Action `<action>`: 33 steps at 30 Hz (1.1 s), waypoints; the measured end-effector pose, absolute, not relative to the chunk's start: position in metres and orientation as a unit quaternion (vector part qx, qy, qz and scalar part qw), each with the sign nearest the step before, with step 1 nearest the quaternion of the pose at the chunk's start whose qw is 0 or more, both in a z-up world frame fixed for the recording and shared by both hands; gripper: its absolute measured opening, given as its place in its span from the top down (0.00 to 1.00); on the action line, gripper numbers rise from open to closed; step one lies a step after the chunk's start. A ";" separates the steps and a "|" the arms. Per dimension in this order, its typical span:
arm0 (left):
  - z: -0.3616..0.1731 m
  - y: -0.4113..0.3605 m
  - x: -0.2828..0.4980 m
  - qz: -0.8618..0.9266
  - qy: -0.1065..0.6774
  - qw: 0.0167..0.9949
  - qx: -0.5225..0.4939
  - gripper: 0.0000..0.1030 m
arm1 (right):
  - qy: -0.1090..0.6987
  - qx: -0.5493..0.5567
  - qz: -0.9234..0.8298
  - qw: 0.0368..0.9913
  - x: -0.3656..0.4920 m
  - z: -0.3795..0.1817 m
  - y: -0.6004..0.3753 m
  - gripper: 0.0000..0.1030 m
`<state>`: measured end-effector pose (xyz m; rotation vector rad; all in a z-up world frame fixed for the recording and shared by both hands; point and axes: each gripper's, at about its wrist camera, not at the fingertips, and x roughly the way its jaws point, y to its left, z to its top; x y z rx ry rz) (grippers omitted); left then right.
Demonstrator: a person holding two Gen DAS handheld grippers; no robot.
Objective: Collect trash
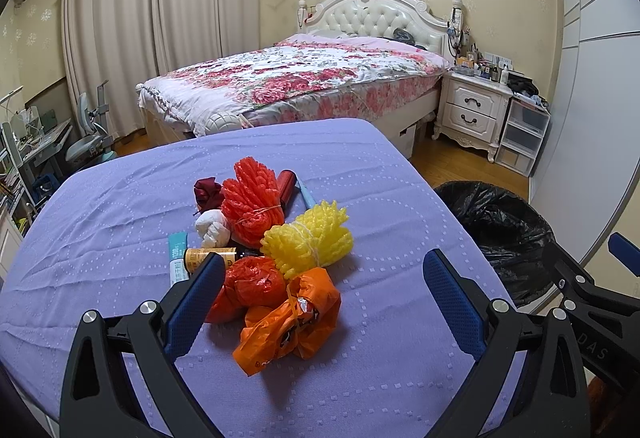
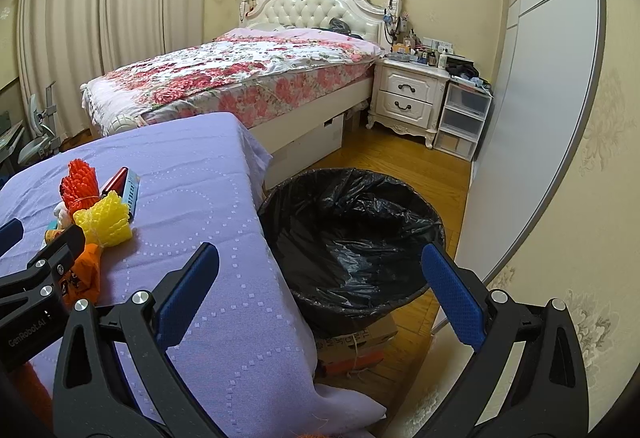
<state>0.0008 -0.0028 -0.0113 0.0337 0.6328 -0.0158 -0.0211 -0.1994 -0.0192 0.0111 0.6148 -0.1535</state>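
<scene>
Lavender dotted cloth [image 1: 120,205] is being seen spread over a table in a bedroom, with a floral-covered bed [image 1: 304,77] and a white two-drawer nightstand [image 1: 472,109] behind it. "GenRobot.AI" is being shown in white on the black body of the left gripper in the right wrist view, and "DAS" is being read on the right gripper's body at the edge of the left wrist view. Print on the teal-and-white packet [image 1: 177,258] and on the small yellow-labelled bottle [image 1: 208,258] is too small to be read.

Trash is being kept in one heap near the middle of the cloth: a tied orange plastic bag [image 1: 288,322] nearest, a red plastic bag [image 1: 248,286] touching it, a yellow foam net bundle [image 1: 308,242] and a red-orange foam net bundle [image 1: 252,201] behind, and a knotted white tissue wad [image 1: 212,228] beside them.

A round bin lined with black plastic [image 2: 352,234] is being shown on the wooden floor just beside the table's right edge.

The left gripper [image 1: 324,298] is being held with jaws wide apart over the heap, nothing between them. The right gripper [image 2: 320,290] is being held likewise wide and empty, between table edge and bin.
</scene>
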 end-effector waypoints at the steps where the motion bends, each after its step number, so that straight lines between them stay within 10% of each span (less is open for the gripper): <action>1: -0.011 -0.003 0.001 -0.008 0.311 0.950 0.016 0.06 | 0.302 0.005 -0.076 0.950 -0.021 -0.020 -0.200 0.04; 33: -0.018 -0.006 -0.009 -0.003 0.314 0.949 0.019 0.07 | 0.310 0.008 -0.067 0.948 -0.024 -0.028 -0.205 0.05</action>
